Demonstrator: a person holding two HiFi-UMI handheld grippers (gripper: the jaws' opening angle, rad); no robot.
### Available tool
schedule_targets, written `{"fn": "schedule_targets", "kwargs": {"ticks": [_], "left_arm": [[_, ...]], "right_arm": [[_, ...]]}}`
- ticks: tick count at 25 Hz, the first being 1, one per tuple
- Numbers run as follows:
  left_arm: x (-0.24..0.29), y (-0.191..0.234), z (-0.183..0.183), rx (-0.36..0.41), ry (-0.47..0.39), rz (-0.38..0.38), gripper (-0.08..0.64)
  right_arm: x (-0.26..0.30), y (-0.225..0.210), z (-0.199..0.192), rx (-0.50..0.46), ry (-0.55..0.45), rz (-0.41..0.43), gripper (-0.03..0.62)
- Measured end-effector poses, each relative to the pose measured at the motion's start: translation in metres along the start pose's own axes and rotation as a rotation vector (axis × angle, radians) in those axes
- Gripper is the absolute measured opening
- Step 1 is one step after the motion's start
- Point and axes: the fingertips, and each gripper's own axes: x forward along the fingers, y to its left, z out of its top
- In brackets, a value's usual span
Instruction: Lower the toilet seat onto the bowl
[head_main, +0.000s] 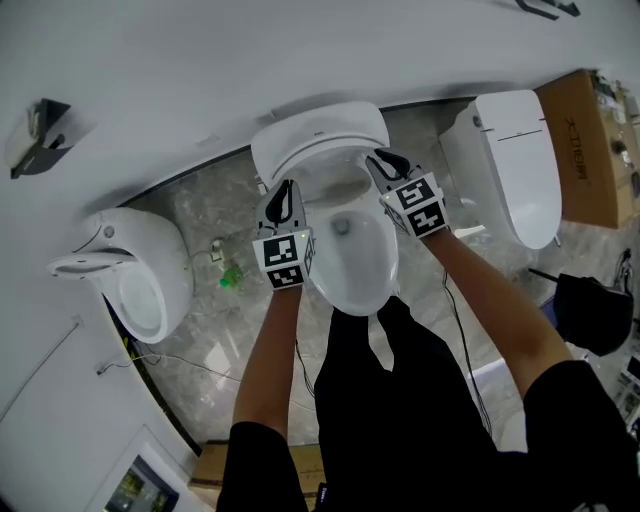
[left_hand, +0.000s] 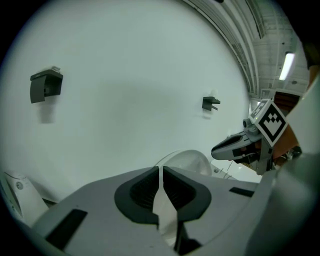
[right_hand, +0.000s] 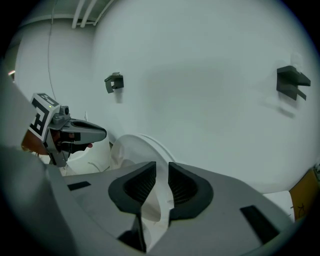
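Observation:
A white toilet stands against the wall in the middle of the head view. Its seat (head_main: 320, 135) is tilted partway up over the bowl (head_main: 388, 272). My left gripper (head_main: 285, 192) is at the seat's left side. In the left gripper view, my left gripper (left_hand: 161, 172) is shut on the seat's thin white rim (left_hand: 165, 212). My right gripper (head_main: 386, 166) is at the seat's right side. In the right gripper view, my right gripper (right_hand: 162, 170) stands a little open, with the white seat rim (right_hand: 152, 207) passing between the pads. Each gripper view shows the other gripper across the seat.
A second white toilet (head_main: 510, 160) stands to the right, with a cardboard box (head_main: 585, 140) beyond it. Another white fixture (head_main: 140, 270) is at the left. A small green item (head_main: 232, 277) and cables lie on the grey floor. A black bracket (head_main: 40, 125) is on the wall.

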Motion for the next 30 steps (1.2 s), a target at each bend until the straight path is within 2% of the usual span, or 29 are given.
{"fn": "schedule_targets", "kwargs": {"ticks": [3, 11, 15, 20, 24, 30], "left_arm": [[0.008, 0.004, -0.004, -0.019, 0.014, 0.014, 0.043], [0.032, 0.002, -0.011, 0.024, 0.078, -0.042, 0.131], [0.038, 0.004, -0.013, 0.040, 0.091, -0.064, 0.137], [0.046, 0.008, -0.014, 0.033, 0.109, -0.068, 0.137], [0.051, 0.012, -0.015, 0.030, 0.105, -0.054, 0.130], [0.050, 0.010, -0.017, 0.103, 0.126, -0.064, 0.124]], "right_arm": [[0.007, 0.000, -0.002, 0.008, 0.015, -0.003, 0.112], [0.029, -0.011, -0.006, -0.013, 0.051, -0.021, 0.138], [0.037, -0.011, -0.006, -0.020, 0.061, -0.021, 0.147], [0.042, -0.012, -0.006, -0.079, 0.075, -0.027, 0.147], [0.046, -0.010, -0.005, -0.186, 0.072, -0.017, 0.141], [0.043, -0.009, -0.006, -0.186, 0.071, -0.006, 0.126]]}}
